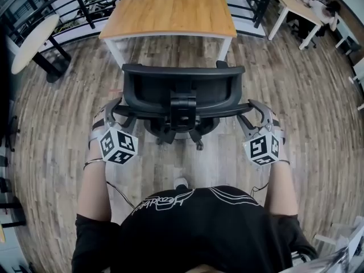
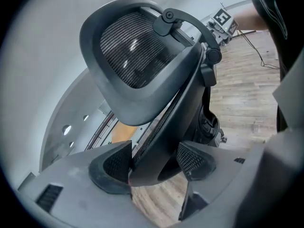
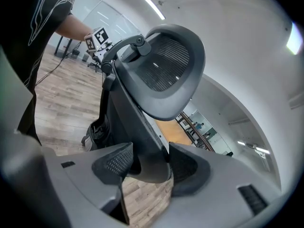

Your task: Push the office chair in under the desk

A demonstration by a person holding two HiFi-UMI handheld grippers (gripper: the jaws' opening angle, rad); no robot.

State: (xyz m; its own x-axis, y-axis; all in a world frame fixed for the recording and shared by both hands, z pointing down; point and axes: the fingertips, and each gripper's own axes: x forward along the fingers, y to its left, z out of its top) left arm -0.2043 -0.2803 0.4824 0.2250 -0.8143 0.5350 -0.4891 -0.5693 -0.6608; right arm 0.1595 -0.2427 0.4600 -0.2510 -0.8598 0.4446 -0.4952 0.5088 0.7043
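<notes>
A black mesh office chair (image 1: 182, 90) stands right in front of me, its back toward me, facing the wooden desk (image 1: 170, 7) with white legs. The seat is still outside the desk's front edge. My left gripper (image 1: 115, 117) is shut on the left end of the chair's backrest frame (image 2: 161, 132), whose edge sits between the pads (image 2: 114, 165). At the other end, my right gripper (image 1: 254, 115) is shut on the frame (image 3: 137, 127). The mesh headrest (image 2: 133, 51) rises above both grips.
The chair's castors (image 1: 199, 144) rest on a wood-plank floor (image 1: 296, 112). A round white table (image 1: 31, 38) stands at the left and another desk (image 1: 296, 1) at the far right. Black railings (image 1: 74, 13) run behind the desk.
</notes>
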